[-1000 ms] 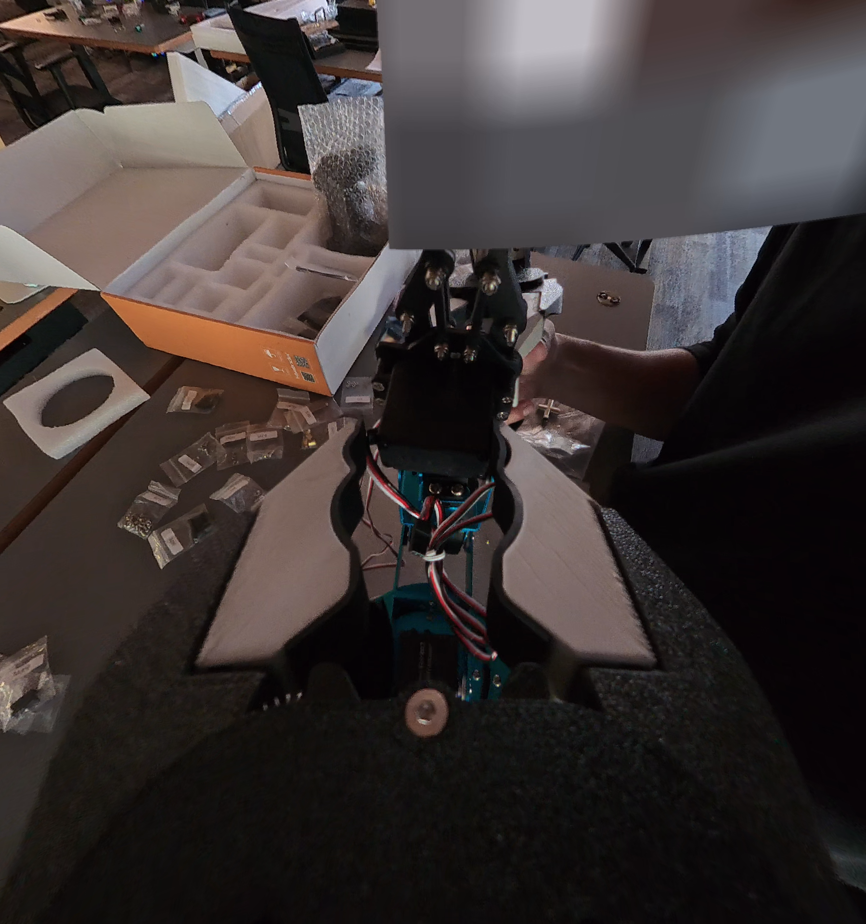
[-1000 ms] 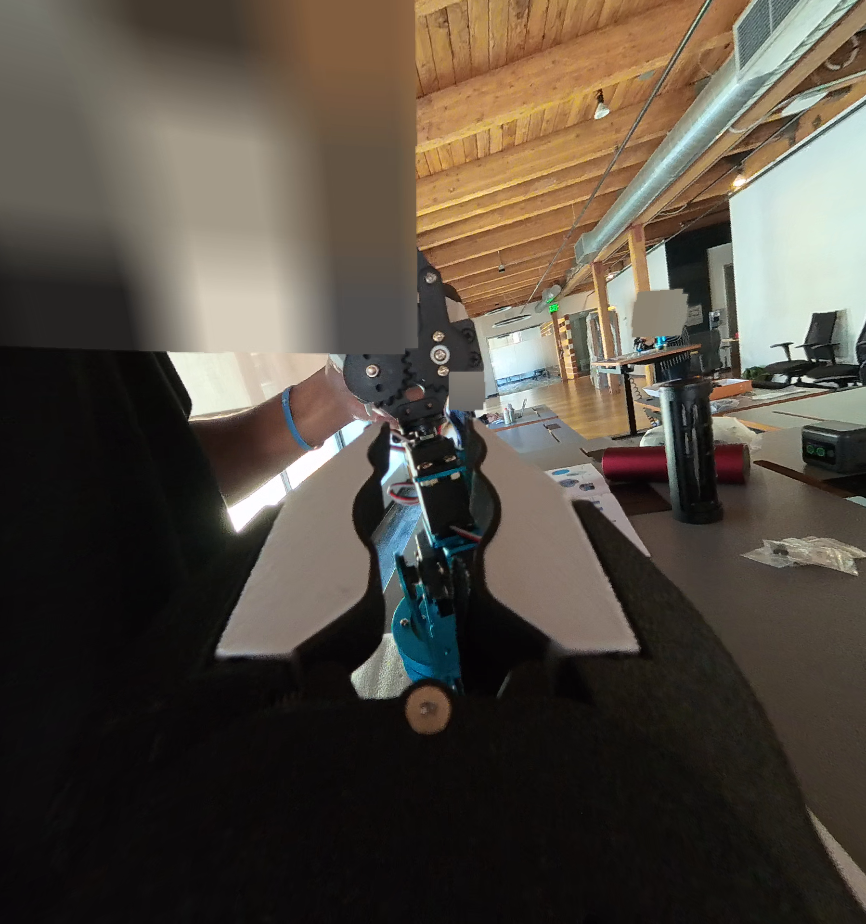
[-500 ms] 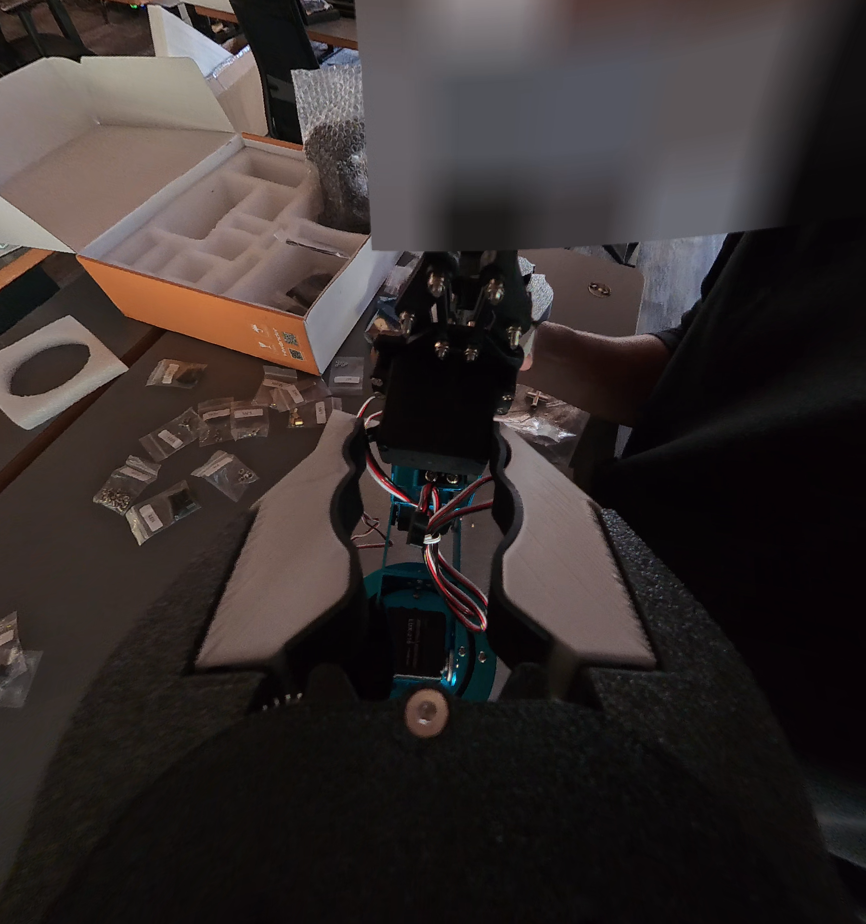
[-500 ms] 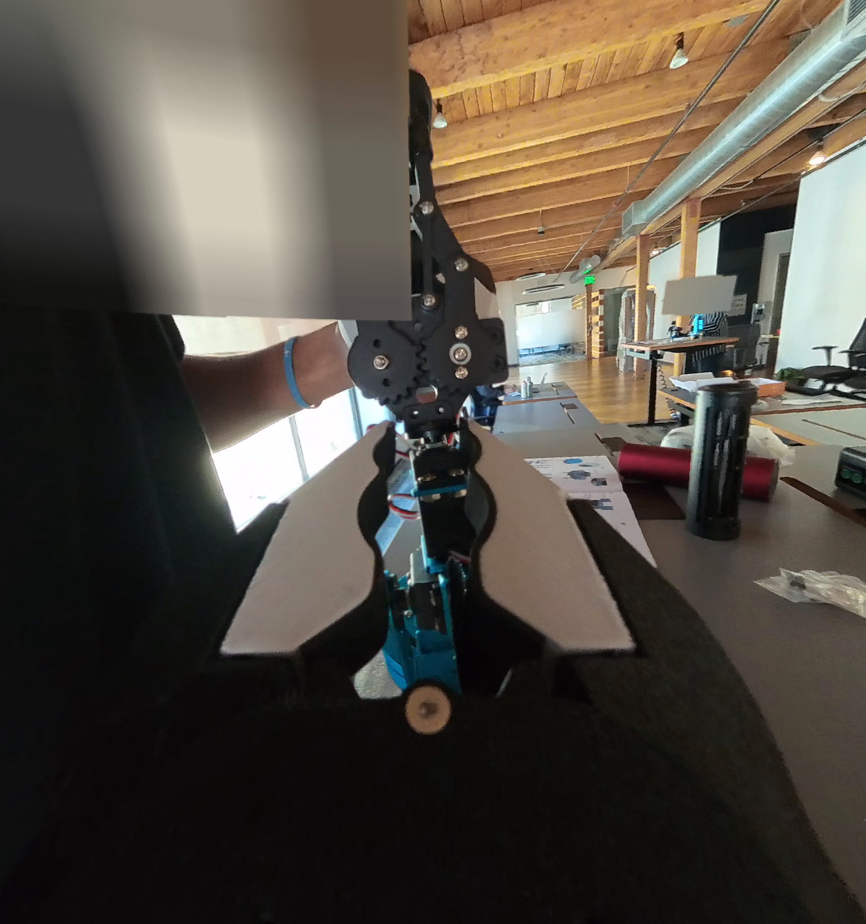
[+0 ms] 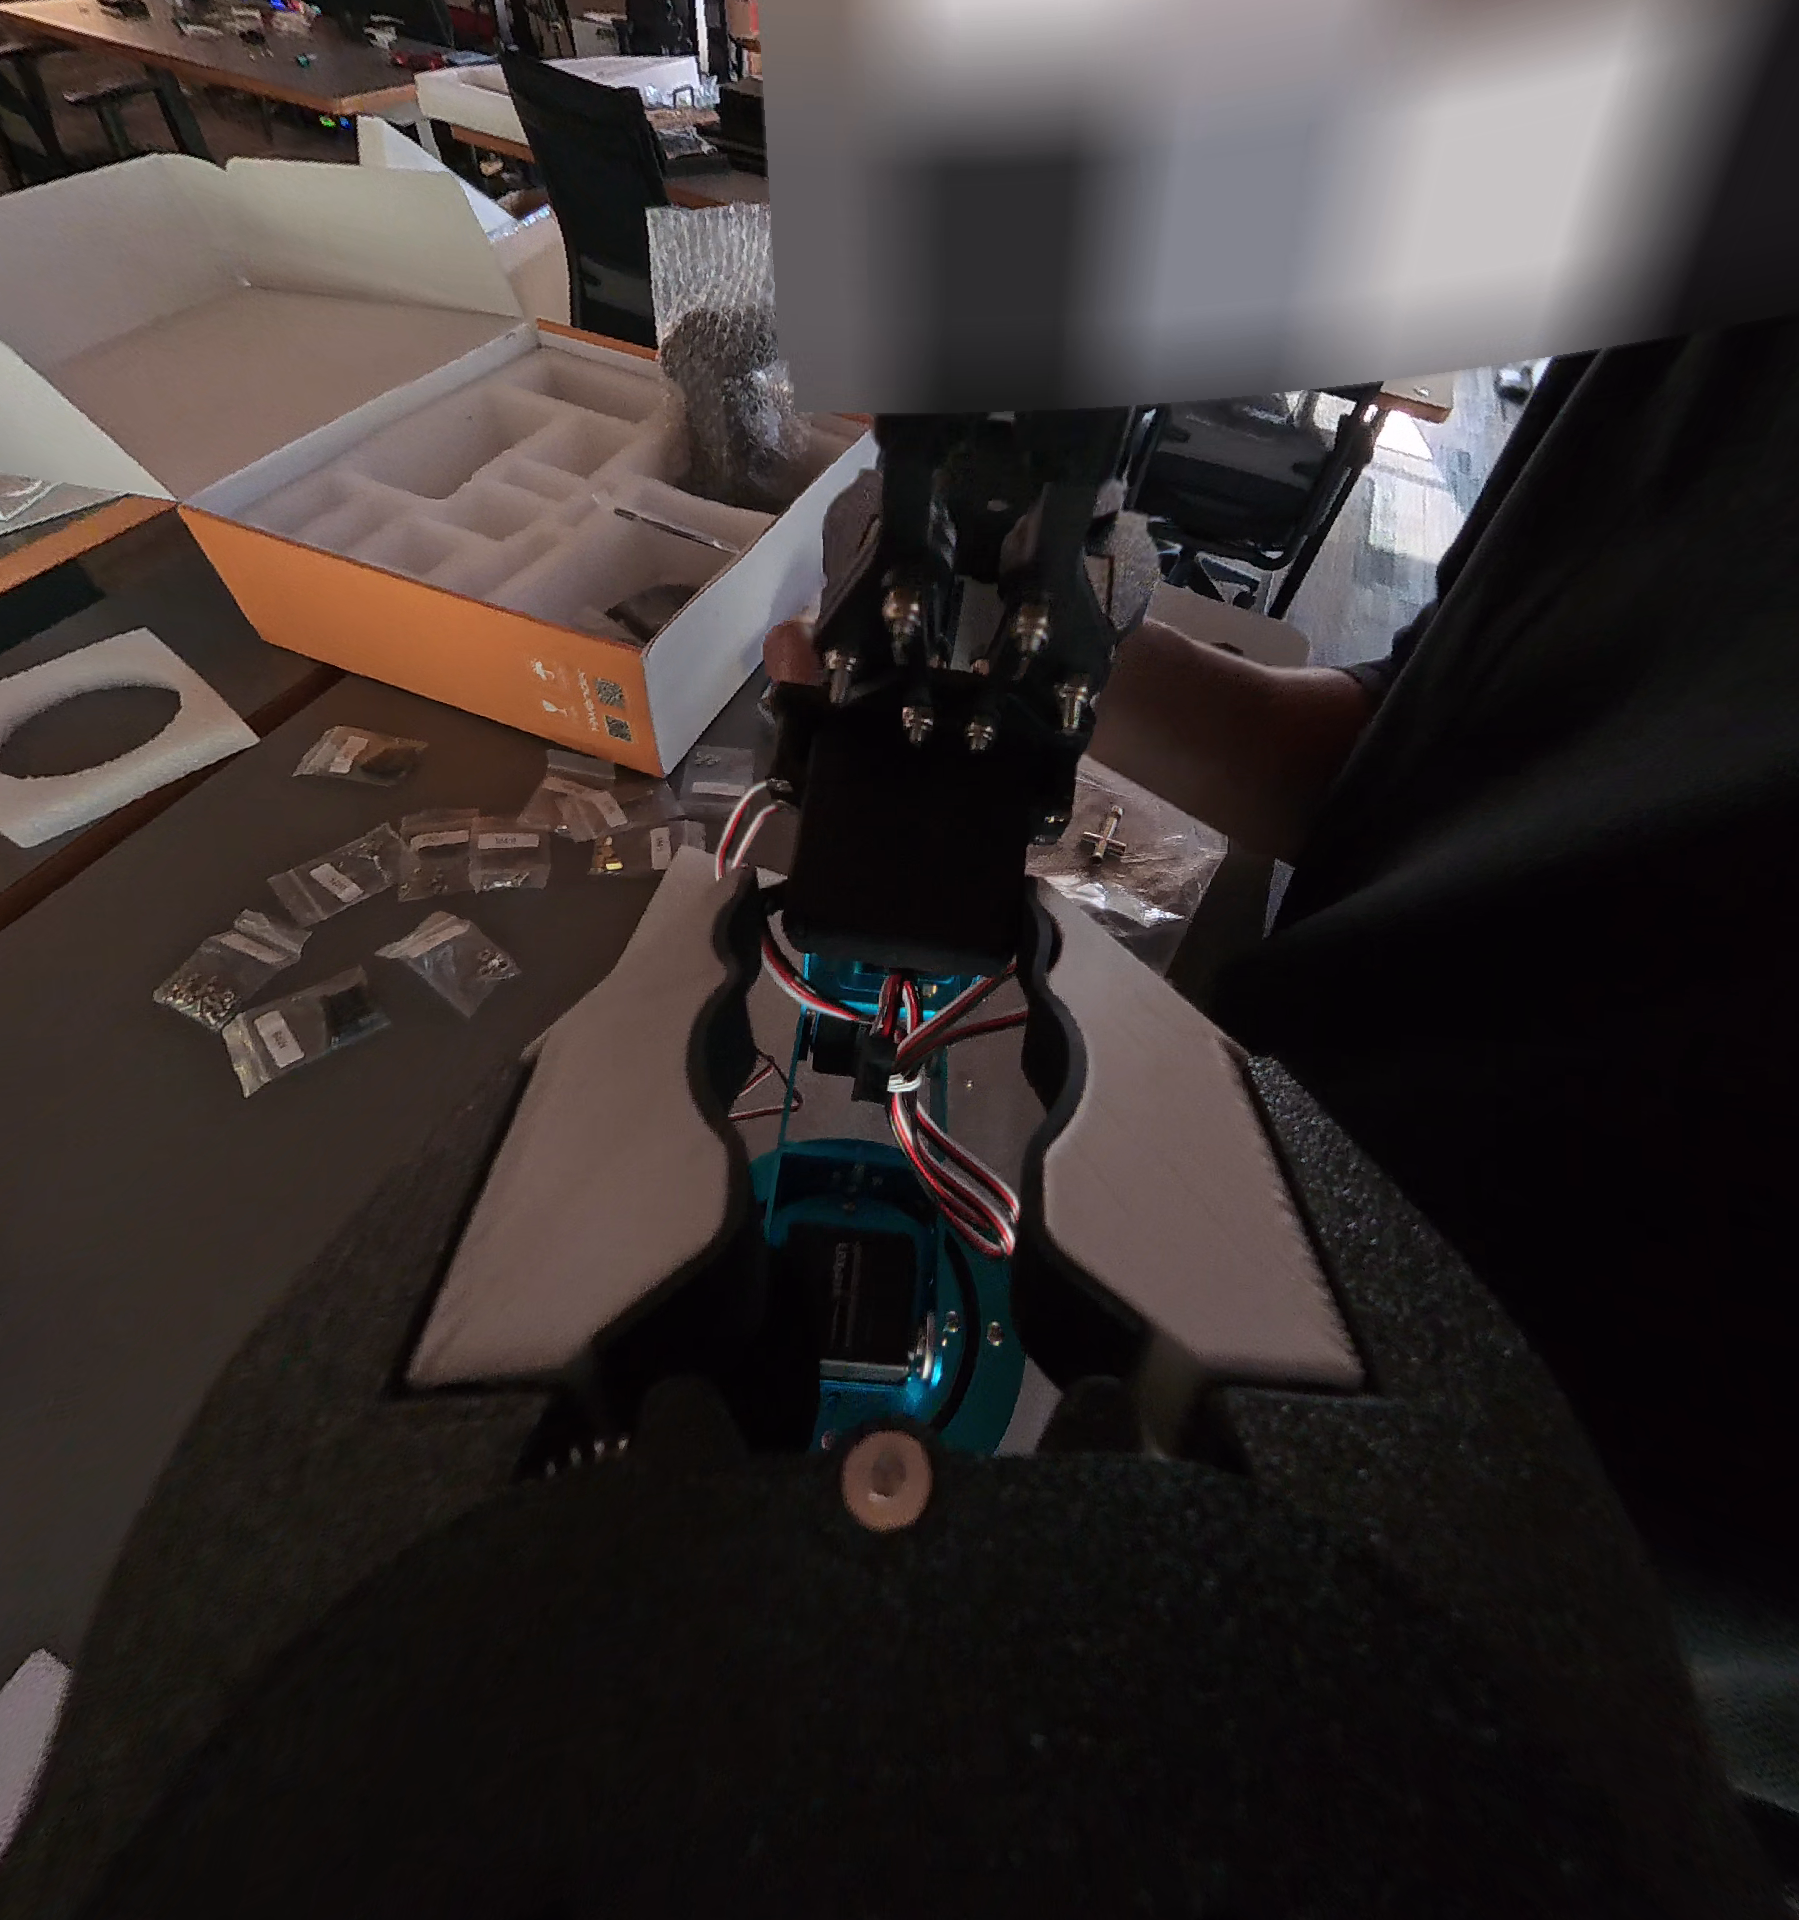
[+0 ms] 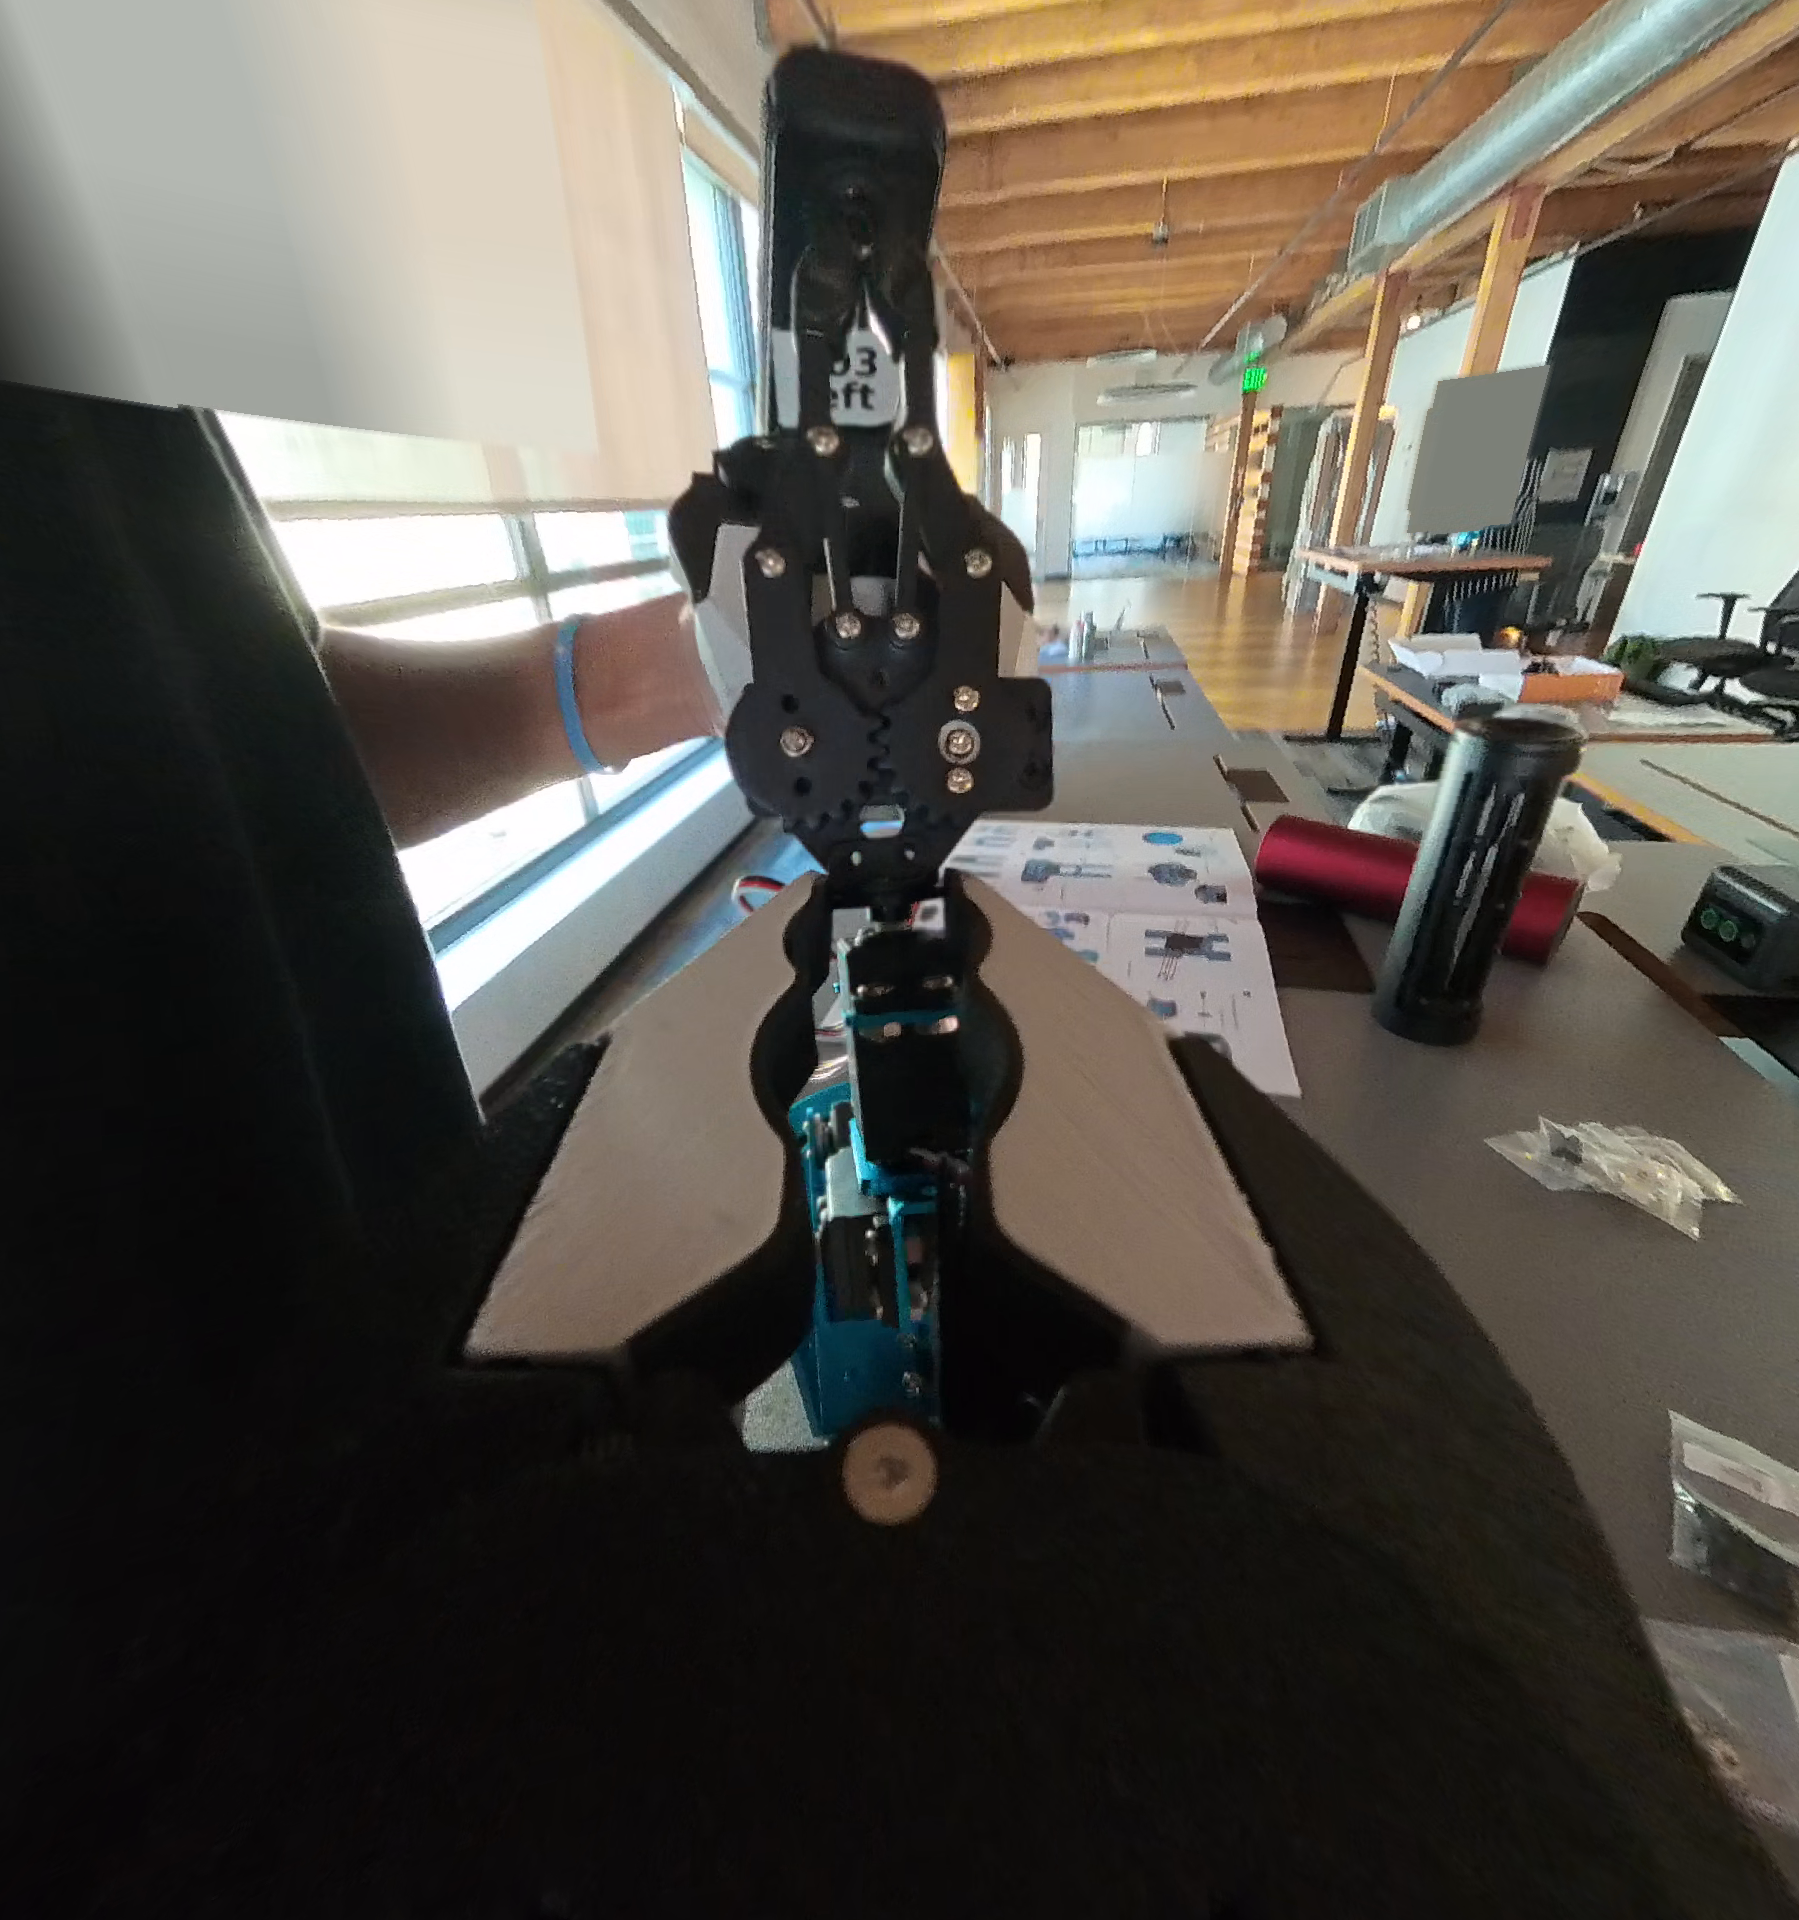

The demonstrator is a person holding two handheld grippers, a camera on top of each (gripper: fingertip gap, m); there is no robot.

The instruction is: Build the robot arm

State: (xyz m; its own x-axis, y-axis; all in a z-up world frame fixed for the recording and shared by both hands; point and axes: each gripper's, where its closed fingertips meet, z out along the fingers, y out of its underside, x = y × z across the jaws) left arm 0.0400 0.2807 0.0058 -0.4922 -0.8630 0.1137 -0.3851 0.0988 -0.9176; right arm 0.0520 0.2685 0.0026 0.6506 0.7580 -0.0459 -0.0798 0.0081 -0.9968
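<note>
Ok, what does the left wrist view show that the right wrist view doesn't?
Only the left wrist view shows the open orange box with its white foam insert, the white foam ring piece and the row of small parts bags.

Only the right wrist view shows the instruction sheet, the black cylinder standing upright, the red cylinder lying behind it, and the geared claw.

Both show the small blue-and-black robot arm between the fingers of that view's own tool.

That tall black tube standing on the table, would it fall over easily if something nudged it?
Probably yes. The black tube stands upright on one narrow end and is much taller than wide, so a push near its top would likely tip it. Being round, it might then roll, though the red cylinder lying just behind it could stop it.
</note>
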